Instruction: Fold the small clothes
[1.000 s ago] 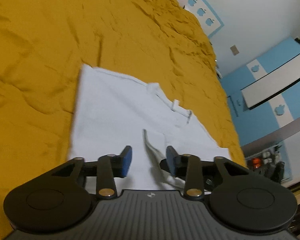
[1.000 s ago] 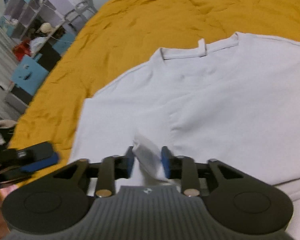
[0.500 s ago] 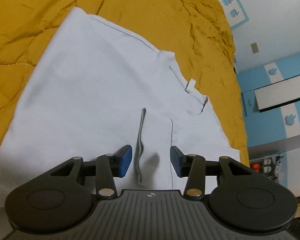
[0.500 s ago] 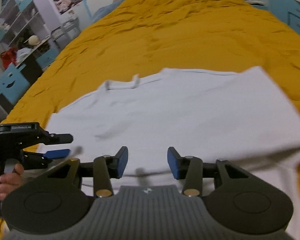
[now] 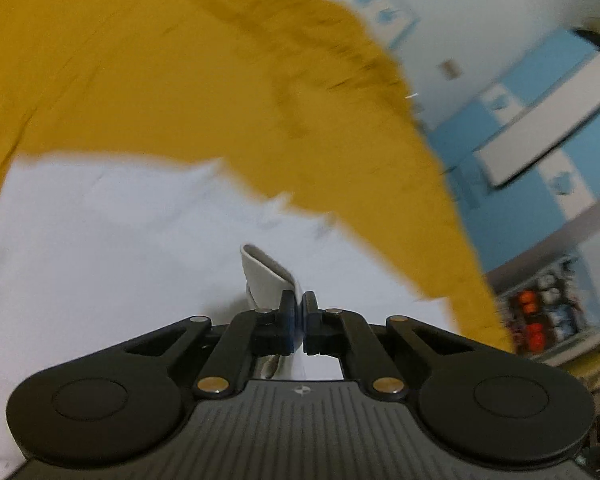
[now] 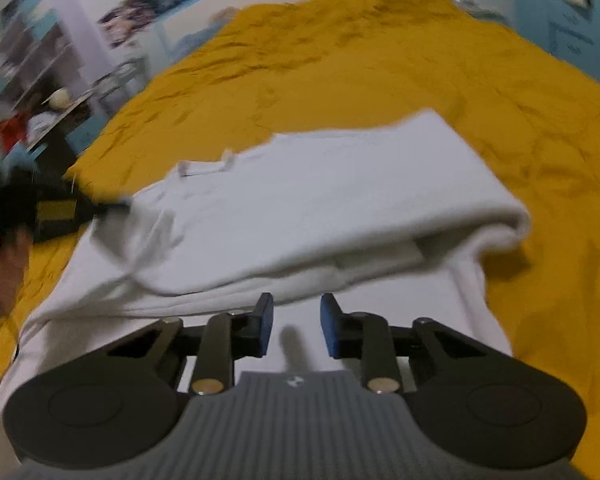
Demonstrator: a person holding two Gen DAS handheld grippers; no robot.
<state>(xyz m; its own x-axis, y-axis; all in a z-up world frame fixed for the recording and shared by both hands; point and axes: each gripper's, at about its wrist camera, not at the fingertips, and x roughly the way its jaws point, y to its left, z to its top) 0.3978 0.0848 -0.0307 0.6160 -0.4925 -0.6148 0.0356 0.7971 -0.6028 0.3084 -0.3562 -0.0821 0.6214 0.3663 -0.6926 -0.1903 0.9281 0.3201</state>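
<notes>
A: Where do we stand with the shirt [image 6: 340,184]?

B: It lies on the bed [image 6: 500,80], on the yellow cover, and we judge the fold as partly made. In the right view one layer is doubled over another, with a rounded fold edge at the right side and the collar with its small tag toward the far left.

A: And our tools?

B: Our left tool [image 5: 299,308] is clenched on a pinch of the white cloth; a small loop of fabric stands up just beyond its pads. In the right view that same tool shows as a dark blur at the left edge, touching the shirt's corner near the collar. Our right tool [image 6: 296,322] is released, its blue pads apart, with nothing between them; it hovers over the lower layer just in front of the fold.

A: So what is left?

B: We reckon the corner we hold on the left has yet to be laid down. The upper layer looks loose and puffy, not pressed flat, so smoothing seems due. Whether another fold across is wanted we can only guess; the bundle looks wide for a finished one.

A: Any other clothes waiting?

B: We see none, though both views are blurred.
</notes>
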